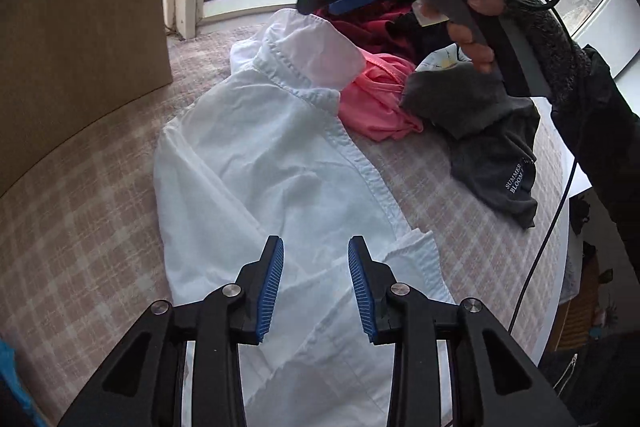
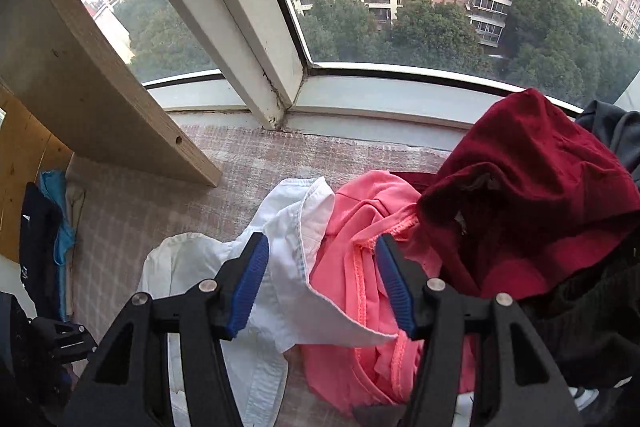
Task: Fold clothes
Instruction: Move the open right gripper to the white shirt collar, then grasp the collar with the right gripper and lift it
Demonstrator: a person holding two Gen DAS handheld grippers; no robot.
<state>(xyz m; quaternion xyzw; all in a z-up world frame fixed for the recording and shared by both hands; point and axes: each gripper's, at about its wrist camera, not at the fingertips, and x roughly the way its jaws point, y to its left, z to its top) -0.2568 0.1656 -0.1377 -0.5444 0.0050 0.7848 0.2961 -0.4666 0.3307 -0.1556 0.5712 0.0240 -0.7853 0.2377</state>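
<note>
Looking down past our left tongs (image 1: 316, 291), we saw the white shirt (image 1: 256, 171) spread lengthwise on the checked bench (image 1: 80, 227), its collar at the far end and its front placket running down the middle. It lay wrinkled, one side turned partly inward, so we judged the folding barely begun: the sleeves and body still needed bringing in, then the length doubling over. The left tongs stood part open above the shirt's lower end, blue pads apart, with nothing pinched between them.

Farther along, our right tongs (image 2: 320, 287) stood wider, hanging over the shirt's collar and the edge of the pink garment (image 2: 360, 267). Nothing was caught in them that we could see, and we could not tell whether the pads brushed the cloth.

Beyond the collar sat the unsorted heap: the pink piece touching the collar, a dark red garment (image 2: 520, 187) bunched behind it, and a grey shirt (image 1: 492, 147) with printed lettering lying to the right. None of these looked folded. At the far edge ran the window sill (image 2: 380, 99).
</note>
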